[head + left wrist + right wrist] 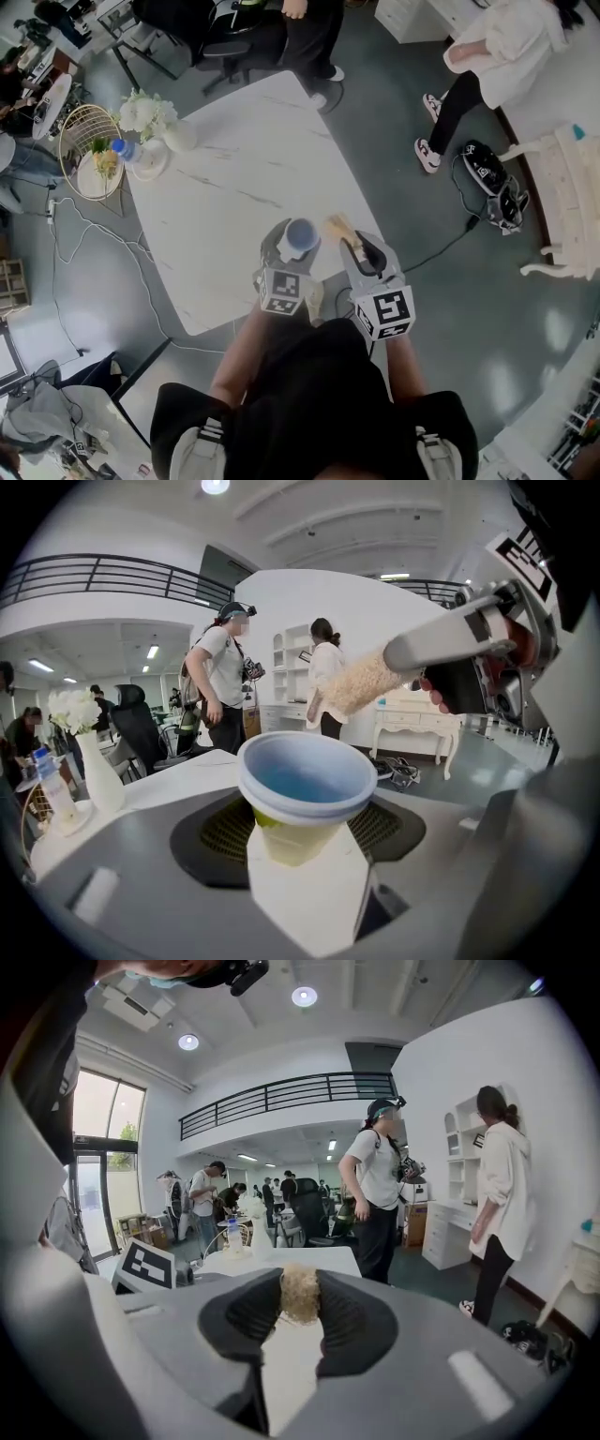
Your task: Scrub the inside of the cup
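In the head view, my left gripper (292,255) is shut on a cup (301,232) and holds it over the near edge of the white marble table (234,178). The left gripper view shows the cup (305,780) upright between the jaws of that gripper (302,855): blue inside, with a pale yellow body and an empty mouth. Close to the right, my right gripper (361,251) is shut on a brush (341,228). The brush's tan bristle head (361,682) hangs just above and right of the cup's rim, outside it. The right gripper view shows the brush (300,1293) end-on, clamped by its gripper (300,1321).
A white vase of flowers (155,120) and a water bottle (127,150) stand at the table's far left corner, beside a wire basket stand (86,150). People stand beyond the table's far end and at the right. Cables cross the floor on the left, and a bag (487,173) lies at the right.
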